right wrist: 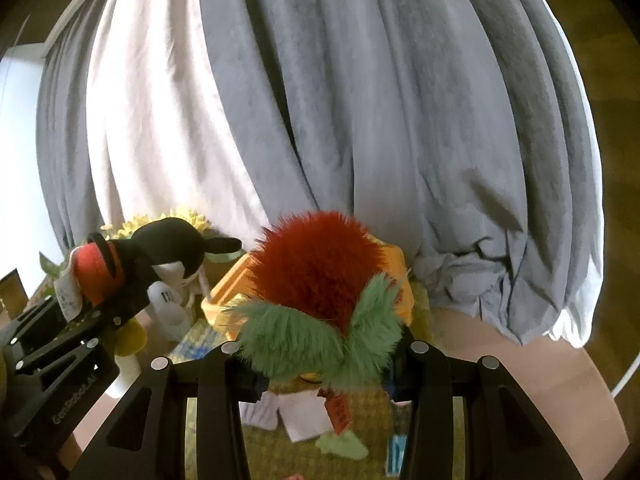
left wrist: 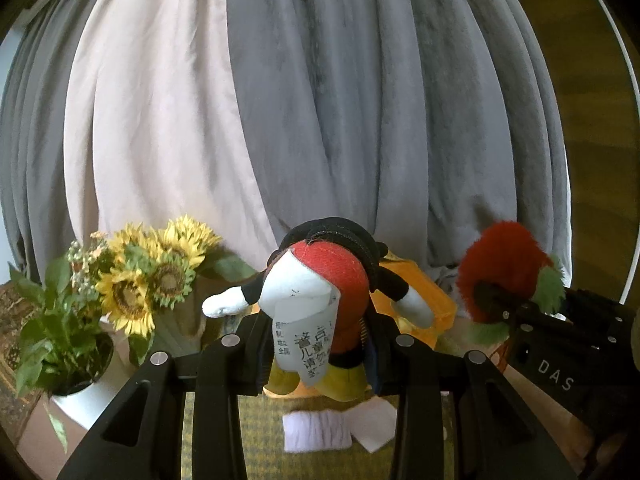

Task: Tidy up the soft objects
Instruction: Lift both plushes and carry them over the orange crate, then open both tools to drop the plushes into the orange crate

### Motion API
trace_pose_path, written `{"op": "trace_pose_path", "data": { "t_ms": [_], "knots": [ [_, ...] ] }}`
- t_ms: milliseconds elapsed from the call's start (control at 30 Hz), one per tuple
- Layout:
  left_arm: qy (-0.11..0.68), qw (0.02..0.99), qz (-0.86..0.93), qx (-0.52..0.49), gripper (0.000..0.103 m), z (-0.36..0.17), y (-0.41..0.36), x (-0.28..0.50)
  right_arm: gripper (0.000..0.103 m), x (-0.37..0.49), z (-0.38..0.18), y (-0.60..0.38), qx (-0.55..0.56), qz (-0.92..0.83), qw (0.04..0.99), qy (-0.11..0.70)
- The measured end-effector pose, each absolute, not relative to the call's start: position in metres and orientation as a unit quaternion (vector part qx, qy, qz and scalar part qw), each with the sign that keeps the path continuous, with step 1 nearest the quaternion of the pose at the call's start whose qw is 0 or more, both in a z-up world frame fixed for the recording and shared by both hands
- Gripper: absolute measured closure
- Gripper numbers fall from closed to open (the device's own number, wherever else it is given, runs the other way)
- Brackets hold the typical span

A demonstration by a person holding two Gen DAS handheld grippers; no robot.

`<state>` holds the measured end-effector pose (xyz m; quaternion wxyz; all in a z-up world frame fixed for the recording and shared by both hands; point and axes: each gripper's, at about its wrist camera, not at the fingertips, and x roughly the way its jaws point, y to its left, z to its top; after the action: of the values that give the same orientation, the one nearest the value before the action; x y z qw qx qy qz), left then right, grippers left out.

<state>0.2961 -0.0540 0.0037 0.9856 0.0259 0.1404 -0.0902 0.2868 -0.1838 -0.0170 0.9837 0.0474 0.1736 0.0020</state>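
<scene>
My left gripper (left wrist: 318, 354) is shut on a mouse plush (left wrist: 320, 300) with red shorts, black body, white gloves and yellow shoes, held in the air with its white label hanging down. It also shows in the right wrist view (right wrist: 120, 264). My right gripper (right wrist: 320, 364) is shut on a furry red strawberry plush (right wrist: 320, 276) with green leaves, also held up; it shows in the left wrist view (left wrist: 500, 272). An orange box (left wrist: 420, 300) sits on the table behind both toys, seen in the right wrist view (right wrist: 224, 284).
Grey and pale pink curtains (left wrist: 320, 100) hang behind. A white vase of sunflowers (left wrist: 132, 280) stands at the left. A folded lilac cloth (left wrist: 316, 428) and white paper (left wrist: 376, 428) lie on the yellow-green checked mat (left wrist: 260, 440) below.
</scene>
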Motion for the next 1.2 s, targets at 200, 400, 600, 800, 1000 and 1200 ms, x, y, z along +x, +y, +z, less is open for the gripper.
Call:
{"op": "trace_pose_path", "data": {
  "t_ms": [200, 400, 600, 800, 1000, 1200],
  "knots": [
    [0.135, 0.986, -0.097, 0.023, 0.067, 0.007, -0.057, 0.325, 0.060, 0.311, -0.012, -0.187, 0.045, 0.004, 0.985, 0.165],
    [0.131, 0.986, -0.099, 0.021, 0.067, 0.009, -0.062, 0.354, 0.060, 0.341, -0.012, -0.191, 0.053, 0.004, 0.985, 0.163],
    [0.126, 0.987, -0.096, 0.031, 0.067, 0.007, -0.065, 0.382, 0.060, 0.368, -0.013, -0.196, 0.053, -0.001, 0.985, 0.164],
    [0.126, 0.987, -0.091, 0.045, 0.067, 0.002, -0.068, 0.406, 0.060, 0.399, -0.013, -0.200, 0.048, -0.004, 0.985, 0.166],
    [0.144, 0.984, -0.089, 0.055, 0.067, -0.010, -0.071, 0.437, 0.060, 0.431, -0.020, -0.201, 0.046, -0.004, 0.981, 0.186],
    [0.178, 0.977, -0.096, 0.060, 0.067, -0.034, -0.075, 0.467, 0.060, 0.461, -0.037, -0.204, 0.049, -0.003, 0.974, 0.219]
  ]
}}
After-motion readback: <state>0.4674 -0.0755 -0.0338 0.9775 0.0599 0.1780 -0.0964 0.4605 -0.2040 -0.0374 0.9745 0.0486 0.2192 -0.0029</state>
